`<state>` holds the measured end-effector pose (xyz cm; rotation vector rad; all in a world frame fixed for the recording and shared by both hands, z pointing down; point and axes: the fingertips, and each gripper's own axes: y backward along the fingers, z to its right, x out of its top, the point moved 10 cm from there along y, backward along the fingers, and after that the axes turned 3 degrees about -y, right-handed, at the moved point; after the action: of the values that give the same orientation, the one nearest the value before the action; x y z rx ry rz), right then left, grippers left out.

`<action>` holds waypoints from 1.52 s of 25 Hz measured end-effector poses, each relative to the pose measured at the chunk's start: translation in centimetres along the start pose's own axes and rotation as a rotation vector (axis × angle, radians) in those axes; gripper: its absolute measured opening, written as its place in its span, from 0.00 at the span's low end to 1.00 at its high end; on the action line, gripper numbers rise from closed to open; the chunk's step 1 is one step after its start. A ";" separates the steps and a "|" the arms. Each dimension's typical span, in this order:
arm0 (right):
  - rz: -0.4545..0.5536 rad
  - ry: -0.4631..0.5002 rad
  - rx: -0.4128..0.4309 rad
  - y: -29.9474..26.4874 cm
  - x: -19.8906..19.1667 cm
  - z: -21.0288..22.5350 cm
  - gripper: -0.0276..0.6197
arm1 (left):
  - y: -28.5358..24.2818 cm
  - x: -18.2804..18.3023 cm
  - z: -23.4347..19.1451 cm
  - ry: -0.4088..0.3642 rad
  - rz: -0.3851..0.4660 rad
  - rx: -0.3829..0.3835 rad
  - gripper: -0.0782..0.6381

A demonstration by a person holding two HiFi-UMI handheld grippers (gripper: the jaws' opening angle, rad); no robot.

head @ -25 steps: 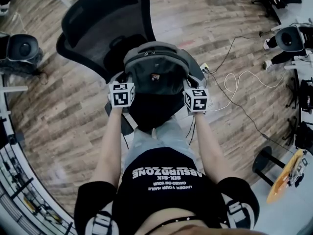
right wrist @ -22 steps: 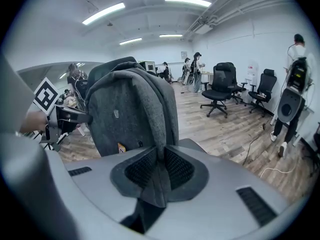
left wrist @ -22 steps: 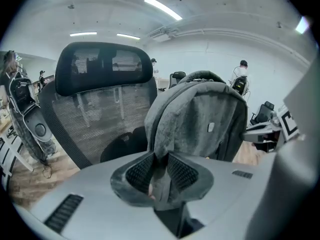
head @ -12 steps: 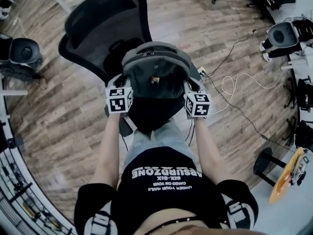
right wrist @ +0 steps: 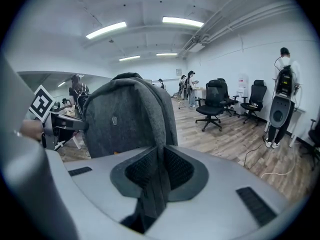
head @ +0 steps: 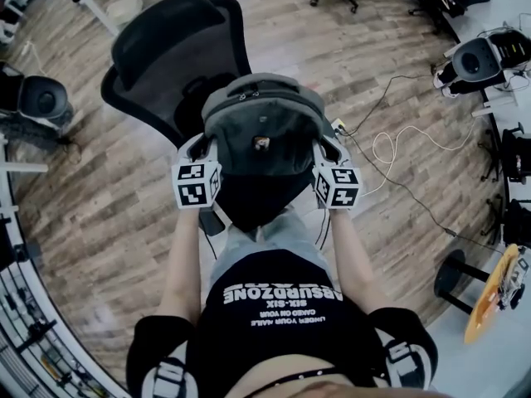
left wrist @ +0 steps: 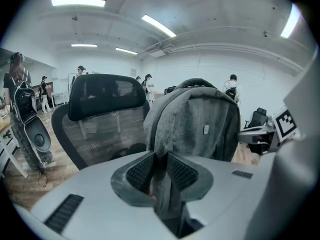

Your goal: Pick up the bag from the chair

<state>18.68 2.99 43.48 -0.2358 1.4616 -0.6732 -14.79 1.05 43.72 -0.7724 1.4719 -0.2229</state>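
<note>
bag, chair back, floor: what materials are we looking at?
Bag: grey woven fabric, matte, slightly heathered. It drapes in soft folds, with a zipper along the top.
Chair back: black mesh in a hard, likely plastic frame. Light shows through the weave.
Floor: wood-look planks, light sheen. Real wood or laminate can't be told.

Strip lights [left wrist: 78, 2] on the ceiling lit the room brightly and evenly, washing out the white walls. The floor [head: 99, 197] carried a soft sheen and only faint shadows. All views were fisheye, bent and dark at the corners. The bag [left wrist: 200, 124] was sharp; the nearest foreground was soft.
</note>
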 end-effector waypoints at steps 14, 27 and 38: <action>0.196 -0.021 0.023 7.0 3.8 -1.0 0.13 | 6.2 3.8 1.6 0.085 0.179 -0.050 0.23; 0.279 -0.063 0.075 10.9 6.5 -1.4 0.12 | 10.5 7.0 3.0 0.077 0.324 -0.030 0.23; 0.328 -0.069 0.102 13.0 7.5 -2.2 0.12 | 12.8 8.5 3.2 0.095 0.391 -0.031 0.23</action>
<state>19.89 9.71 29.96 0.0594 1.3561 -0.4659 -14.74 6.73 29.14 -0.4899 1.6868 0.0616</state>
